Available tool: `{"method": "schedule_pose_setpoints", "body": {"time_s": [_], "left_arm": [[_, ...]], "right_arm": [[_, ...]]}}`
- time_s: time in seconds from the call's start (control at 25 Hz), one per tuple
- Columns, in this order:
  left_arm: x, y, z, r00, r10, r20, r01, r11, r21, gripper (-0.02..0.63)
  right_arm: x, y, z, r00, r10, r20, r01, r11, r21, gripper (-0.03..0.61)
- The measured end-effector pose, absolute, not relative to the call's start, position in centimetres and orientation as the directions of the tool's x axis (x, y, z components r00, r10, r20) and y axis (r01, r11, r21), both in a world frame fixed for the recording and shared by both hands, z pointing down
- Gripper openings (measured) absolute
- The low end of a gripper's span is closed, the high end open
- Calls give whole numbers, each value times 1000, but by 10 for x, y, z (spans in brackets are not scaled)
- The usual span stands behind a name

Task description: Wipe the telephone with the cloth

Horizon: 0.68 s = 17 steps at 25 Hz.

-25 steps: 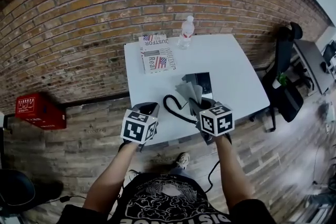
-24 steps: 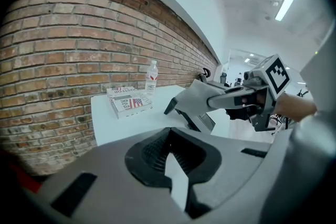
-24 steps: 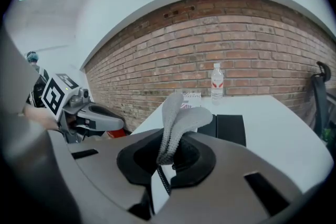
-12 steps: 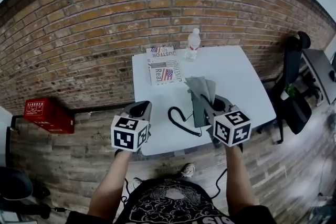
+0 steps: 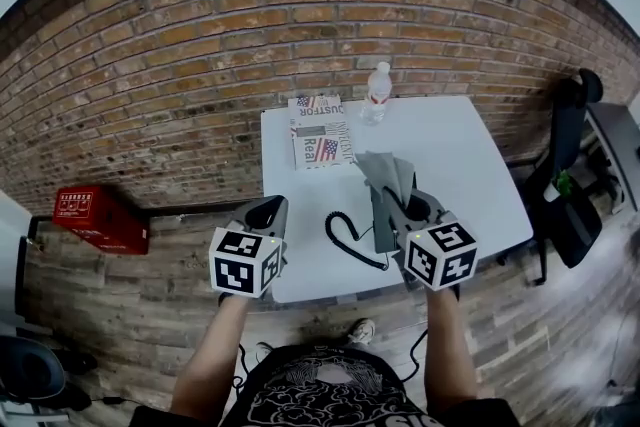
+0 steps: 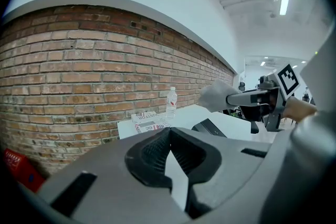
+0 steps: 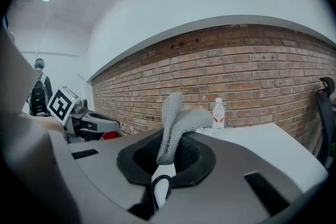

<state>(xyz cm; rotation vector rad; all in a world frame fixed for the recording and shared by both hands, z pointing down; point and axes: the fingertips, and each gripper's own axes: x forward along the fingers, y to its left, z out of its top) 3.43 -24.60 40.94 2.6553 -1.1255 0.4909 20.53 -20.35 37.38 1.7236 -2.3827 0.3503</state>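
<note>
A dark telephone [image 5: 382, 221] lies on the white table [image 5: 460, 165], its coiled black cord [image 5: 345, 237] looping to its left. My right gripper [image 5: 398, 199] is shut on a grey cloth [image 5: 385, 173], which hangs over the telephone's far end. In the right gripper view the cloth [image 7: 176, 115] stands up folded from between the shut jaws of the right gripper [image 7: 166, 159]. My left gripper [image 5: 269, 209] hovers at the table's front left edge, shut and holding nothing. The left gripper view shows the left gripper [image 6: 167, 140], the telephone [image 6: 209, 127] and the cloth [image 6: 212, 96].
A clear water bottle [image 5: 377, 93] stands at the table's far edge by the brick wall, with a printed newspaper stack [image 5: 320, 131] to its left. A red box [image 5: 100, 220] sits on the floor at the left. A black office chair [image 5: 568, 177] stands right of the table.
My right gripper has carried the cloth forward, from the telephone's near side to over its far end. The head camera has shifted. The left gripper stays by the table's front edge.
</note>
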Motion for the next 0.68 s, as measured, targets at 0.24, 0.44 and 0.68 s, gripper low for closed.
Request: {"method": "schedule_pose_setpoints", "body": {"time_s": [0.24,0.44,0.68], "left_arm": [[36,-250,413,651,-652,390,-728,-682,75,6],[37,-253,415,654,-647,392,-725,-684,82,6],[34,-258,420,656,-641,398,-724,-684,89,6]], "right_arm": [[209,-208,377,-307,-907,287,-952,292,-92,11],[208,-211,379,-306,-906,293,-952,291,-95,11],[204,-215,382,-308,-903,298,-951,292,-98,11]]}}
